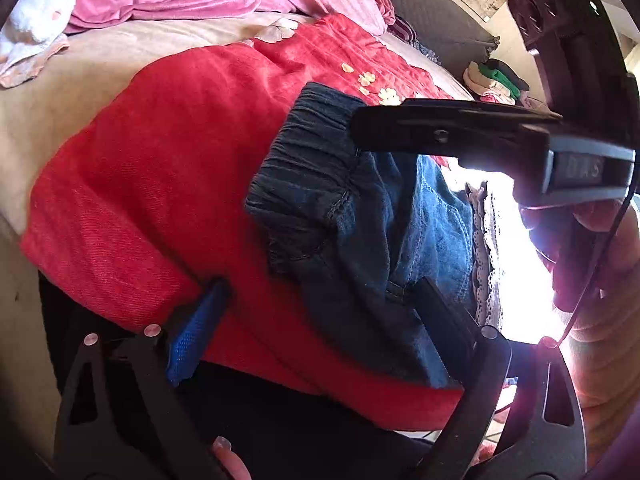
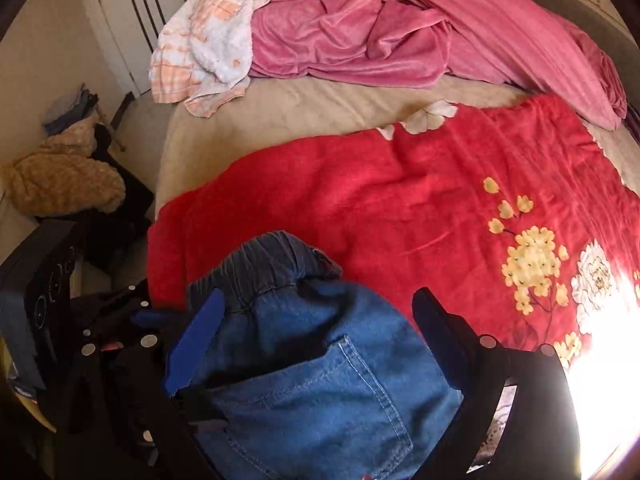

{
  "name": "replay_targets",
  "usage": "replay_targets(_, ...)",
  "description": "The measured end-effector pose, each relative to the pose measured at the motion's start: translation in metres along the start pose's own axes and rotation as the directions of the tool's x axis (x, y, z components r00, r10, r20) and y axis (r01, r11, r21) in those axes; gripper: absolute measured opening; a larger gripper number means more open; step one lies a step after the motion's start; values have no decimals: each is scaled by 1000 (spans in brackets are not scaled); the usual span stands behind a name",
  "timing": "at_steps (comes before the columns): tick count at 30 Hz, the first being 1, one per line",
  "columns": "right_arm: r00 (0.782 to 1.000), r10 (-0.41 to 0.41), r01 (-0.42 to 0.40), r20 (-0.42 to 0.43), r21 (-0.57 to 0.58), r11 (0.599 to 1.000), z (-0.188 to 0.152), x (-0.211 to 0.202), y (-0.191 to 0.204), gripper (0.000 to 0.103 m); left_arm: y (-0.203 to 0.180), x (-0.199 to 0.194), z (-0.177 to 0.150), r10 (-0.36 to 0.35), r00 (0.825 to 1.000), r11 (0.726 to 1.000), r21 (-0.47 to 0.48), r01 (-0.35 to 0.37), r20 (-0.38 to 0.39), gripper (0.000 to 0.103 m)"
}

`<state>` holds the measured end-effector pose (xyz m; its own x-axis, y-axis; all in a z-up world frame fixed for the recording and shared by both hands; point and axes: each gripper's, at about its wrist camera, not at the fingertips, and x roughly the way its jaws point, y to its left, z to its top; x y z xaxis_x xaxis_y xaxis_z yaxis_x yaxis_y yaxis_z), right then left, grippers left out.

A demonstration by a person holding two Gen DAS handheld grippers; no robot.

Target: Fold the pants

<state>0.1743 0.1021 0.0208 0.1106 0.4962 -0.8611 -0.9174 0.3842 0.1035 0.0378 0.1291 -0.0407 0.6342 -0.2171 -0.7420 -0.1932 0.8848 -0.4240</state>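
Left claw [image 1: 320, 320] jaws wide; right claw [image 2: 316, 336] jaws wide (both angled downward).

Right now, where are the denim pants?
The denim pants lie bunched on the red blanket near the bed's front edge, low centre in the right wrist view, between that tool's open fingers; the pink blanket is behind.

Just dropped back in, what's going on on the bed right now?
A person is working on a pair of blue denim pants lying on a red floral blanket on the bed, with a gripper in each hand. The left gripper is open over the elastic waistband, its fingers not pressing the cloth. The right gripper straddles the back pocket area, fingers apart, apparently not gripping. No finished fold shows yet.
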Motion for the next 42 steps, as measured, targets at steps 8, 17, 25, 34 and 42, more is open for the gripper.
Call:
replay_targets(8,988,149,-149,-50,10,989,3,37,-6,52,1,-3,-3,-4,1000,1000,10,4,9,80)
replay_targets(17,938,289,-304,193,54,951,-31,-49,-25,36,-12,-21,-2,-85,993,996,38,82,78,77)
replay_targets(25,908,270,-322,319,122,939,-75,-103,-54,36,-54,-13,6,-211,977,974,86,207,34,44)
replay_targets(34,897,158,-278,413,247,928,-138,-146,-93,40,-122,-5,-1,-248,969,941,233,244,-14,45)
replay_targets(42,889,-51,-198,455,482,854,-229,-175,-118,62,-124,-16,-6,-321,947,907,279,314,-23,70)
